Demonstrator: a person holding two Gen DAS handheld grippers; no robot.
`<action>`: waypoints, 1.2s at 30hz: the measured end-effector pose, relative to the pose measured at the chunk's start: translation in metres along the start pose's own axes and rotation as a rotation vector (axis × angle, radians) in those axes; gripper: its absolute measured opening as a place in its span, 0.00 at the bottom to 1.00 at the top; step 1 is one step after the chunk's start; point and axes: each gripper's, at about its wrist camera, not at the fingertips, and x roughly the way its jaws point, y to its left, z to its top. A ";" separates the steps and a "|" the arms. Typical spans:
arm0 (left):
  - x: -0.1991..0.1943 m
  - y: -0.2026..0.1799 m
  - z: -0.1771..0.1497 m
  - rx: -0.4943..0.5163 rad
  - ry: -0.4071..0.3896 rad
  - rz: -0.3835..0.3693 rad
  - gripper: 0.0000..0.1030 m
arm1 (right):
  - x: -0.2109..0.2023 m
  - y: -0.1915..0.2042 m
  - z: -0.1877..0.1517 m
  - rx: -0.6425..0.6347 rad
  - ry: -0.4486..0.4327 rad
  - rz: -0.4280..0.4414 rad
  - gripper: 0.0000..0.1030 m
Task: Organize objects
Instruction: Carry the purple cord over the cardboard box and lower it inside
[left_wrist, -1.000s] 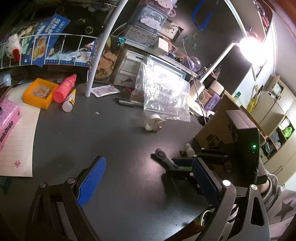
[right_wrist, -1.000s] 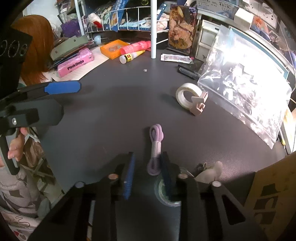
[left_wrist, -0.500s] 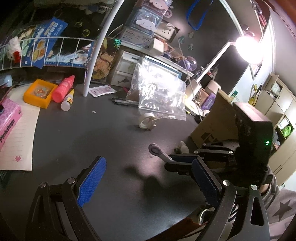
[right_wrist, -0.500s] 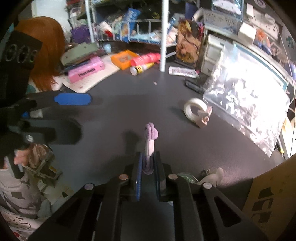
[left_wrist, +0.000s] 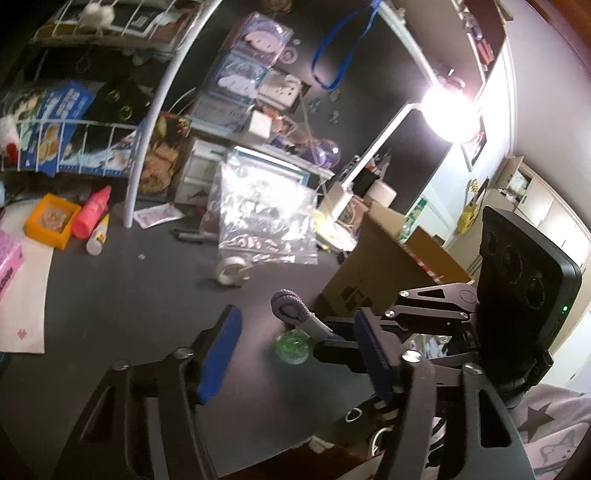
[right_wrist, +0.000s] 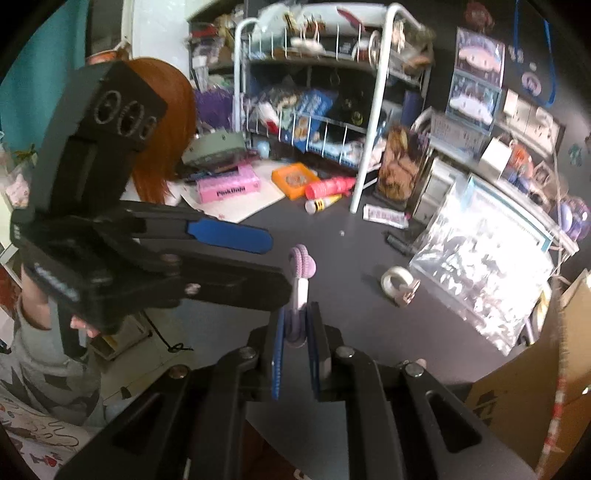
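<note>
2 grippers hang over the dark desk (left_wrist: 122, 295), the landmark here. At its far edge leans a clear plastic bag (left_wrist: 266, 218); just in front of that bag lies a tape roll (left_wrist: 231, 270). A small green glass ball (left_wrist: 292, 345) rests on the desk near its front edge. The right gripper (right_wrist: 297, 334) is clamped on a purple roller tool (right_wrist: 301, 280), lifted clear of the desk. The left gripper (left_wrist: 295, 352) is closing with nothing between its pads.

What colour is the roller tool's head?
Pale purple head on the roller tool, clearest in the right wrist view.
</note>
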 end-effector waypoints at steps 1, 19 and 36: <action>-0.001 -0.003 0.001 0.004 -0.004 -0.004 0.53 | -0.005 0.000 0.000 -0.005 -0.009 -0.004 0.09; 0.036 -0.087 0.039 0.131 -0.003 -0.032 0.17 | -0.089 -0.046 -0.019 -0.001 -0.161 -0.092 0.09; 0.112 -0.161 0.077 0.258 0.087 -0.105 0.17 | -0.147 -0.119 -0.055 0.118 -0.261 -0.190 0.09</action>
